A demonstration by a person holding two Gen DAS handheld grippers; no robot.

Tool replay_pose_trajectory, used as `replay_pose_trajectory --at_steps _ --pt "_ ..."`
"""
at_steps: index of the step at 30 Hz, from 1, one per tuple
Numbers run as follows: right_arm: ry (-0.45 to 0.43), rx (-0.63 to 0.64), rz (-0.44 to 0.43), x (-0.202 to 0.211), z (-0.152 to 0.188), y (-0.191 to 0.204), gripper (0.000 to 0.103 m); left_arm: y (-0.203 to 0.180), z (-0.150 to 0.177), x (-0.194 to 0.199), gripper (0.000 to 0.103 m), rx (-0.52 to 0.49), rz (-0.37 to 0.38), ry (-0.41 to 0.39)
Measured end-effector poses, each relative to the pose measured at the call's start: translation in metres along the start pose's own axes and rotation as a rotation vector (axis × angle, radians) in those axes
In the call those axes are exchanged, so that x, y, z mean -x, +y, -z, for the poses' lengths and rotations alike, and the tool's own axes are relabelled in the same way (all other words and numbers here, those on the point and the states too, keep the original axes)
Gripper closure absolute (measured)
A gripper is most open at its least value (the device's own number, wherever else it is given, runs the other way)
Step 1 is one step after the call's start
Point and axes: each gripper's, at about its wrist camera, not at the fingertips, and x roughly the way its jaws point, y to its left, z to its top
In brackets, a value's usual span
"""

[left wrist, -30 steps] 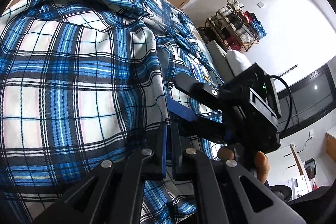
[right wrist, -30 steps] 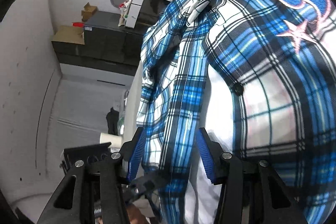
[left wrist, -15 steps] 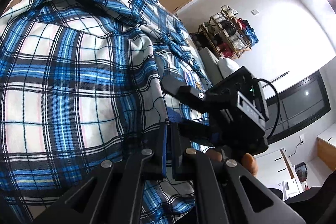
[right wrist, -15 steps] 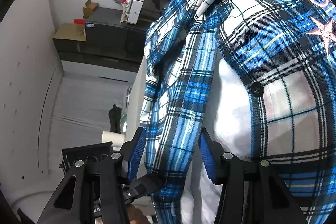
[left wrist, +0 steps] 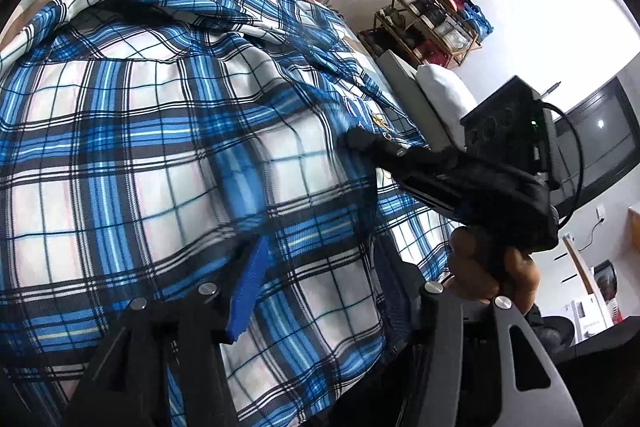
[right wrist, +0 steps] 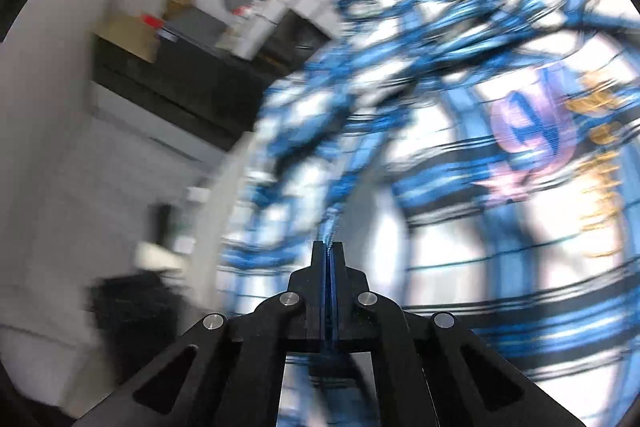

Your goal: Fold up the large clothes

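Left tool [left wrist: 320, 291] just spread over plaid shirt [left wrist: 160, 131]; right tool [right wrist: 329, 259] just closed, pinching shirt

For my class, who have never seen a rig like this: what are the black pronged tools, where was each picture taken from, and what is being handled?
No robot here: a person holds a two-finger gripper in each hand, with a fisheye camera on each looking along its fingers. The left wrist view shows the left gripper with its jaws apart, just opened, over a blue plaid shirt spread on a surface. The same view shows the right gripper and the hand holding it. The blurred right wrist view shows the right gripper, just closed, pinching a fold of the shirt.
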Motion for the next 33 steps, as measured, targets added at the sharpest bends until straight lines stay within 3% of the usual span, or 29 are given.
replay_pose_trajectory --at_steps 2,4,7,10,13,17,21,22,25,29,30,33 --pt "0.011 -0.021 0.066 -0.004 0.001 -0.01 0.098 0.005 0.0 0.002 0.054 0.016 -0.016 -0.006" --pt "0.023 -0.046 0.066 -0.004 0.003 -0.018 0.096 0.009 0.001 0.005 0.054 0.029 -0.045 -0.018" --pt "0.059 -0.061 -0.001 -0.002 0.012 -0.025 0.075 0.014 0.005 0.012 0.054 0.043 -0.097 -0.043" --pt "0.104 -0.049 -0.087 0.0 0.024 -0.026 0.07 0.021 0.01 0.021 0.054 0.065 -0.148 -0.07" --pt "0.151 0.014 -0.081 -0.003 0.039 -0.02 0.07 0.027 0.014 0.032 0.054 0.095 -0.175 -0.111" --pt "0.194 0.099 -0.109 0.005 0.059 -0.003 0.079 0.03 0.019 0.057 0.054 0.111 -0.25 -0.216" --pt "0.2 0.213 -0.053 0.017 0.078 0.012 0.09 0.029 0.026 0.083 0.054 0.099 -0.352 -0.352" --pt "0.209 0.216 -0.04 0.017 0.082 0.012 0.1 0.032 0.029 0.09 0.054 0.111 -0.37 -0.381" --pt "0.183 0.237 -0.046 0.026 0.091 0.015 0.101 0.04 0.035 0.104 0.054 0.151 -0.387 -0.426" --pt "0.175 0.106 -0.209 0.045 0.089 0.003 0.099 0.047 0.049 0.113 0.054 0.18 -0.436 -0.445" --pt "0.171 0.113 -0.198 0.047 0.09 0.004 0.099 0.049 0.053 0.112 0.054 0.181 -0.449 -0.441" --pt "0.184 0.167 0.028 0.046 0.094 0.005 0.098 0.053 0.062 0.108 0.054 0.194 -0.494 -0.417"
